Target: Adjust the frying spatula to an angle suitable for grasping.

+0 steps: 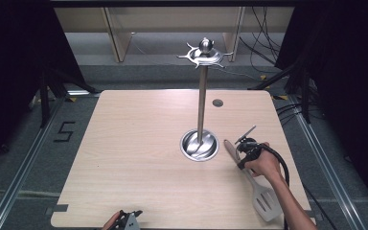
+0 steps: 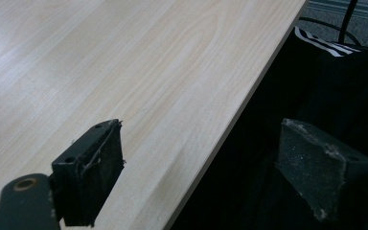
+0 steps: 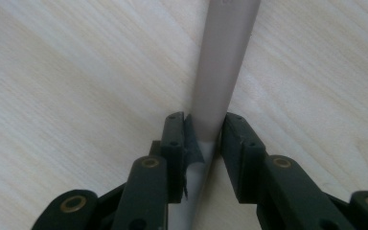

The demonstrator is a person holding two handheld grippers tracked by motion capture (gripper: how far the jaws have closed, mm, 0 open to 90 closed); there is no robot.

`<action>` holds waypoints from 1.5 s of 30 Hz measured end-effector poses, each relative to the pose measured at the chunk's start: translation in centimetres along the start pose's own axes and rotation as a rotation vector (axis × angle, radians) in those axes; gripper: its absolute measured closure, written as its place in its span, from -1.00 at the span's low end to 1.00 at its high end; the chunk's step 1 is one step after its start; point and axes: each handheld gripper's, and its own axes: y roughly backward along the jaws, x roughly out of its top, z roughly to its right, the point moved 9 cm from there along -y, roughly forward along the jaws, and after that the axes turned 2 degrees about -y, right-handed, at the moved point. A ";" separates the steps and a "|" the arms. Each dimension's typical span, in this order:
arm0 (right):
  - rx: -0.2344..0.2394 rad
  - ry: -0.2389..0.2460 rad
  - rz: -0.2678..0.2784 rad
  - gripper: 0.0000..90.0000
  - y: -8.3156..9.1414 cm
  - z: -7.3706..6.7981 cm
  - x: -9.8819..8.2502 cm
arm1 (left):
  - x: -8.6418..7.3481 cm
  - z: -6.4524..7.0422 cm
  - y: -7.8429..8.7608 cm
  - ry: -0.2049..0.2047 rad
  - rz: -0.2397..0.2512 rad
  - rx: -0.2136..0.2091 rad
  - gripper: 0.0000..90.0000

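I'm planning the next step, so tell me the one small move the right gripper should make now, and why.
Probably lift straight up a little. The right gripper has its jaws closed on the spatula handle, which lies flat on the table beside the utensil stand. A small lift would show whether the grip holds before the spatula is carried towards the stand's hooks.

left gripper (image 1: pixel 127 219) cut off by the bottom edge of the high view, jaws out of sight there. spatula (image 1: pixel 263 196) handle partly hidden under the right hand (image 1: pixel 264 163); upper end cropped in the right gripper view. stand (image 1: pixel 201 96) hooks too small to count.
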 end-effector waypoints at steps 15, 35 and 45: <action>-0.003 -0.019 0.180 0.69 3.3 0.6 -0.2 | 0.0 -0.1 0.0 0.003 0.001 0.007 -0.66; 0.024 -0.003 0.530 0.69 10.2 0.4 -1.9 | 0.0 -0.1 0.0 0.014 0.005 0.003 -0.66; 0.012 -0.005 0.701 0.69 12.6 0.1 -2.2 | -0.1 -0.8 0.2 0.014 0.002 0.023 -0.66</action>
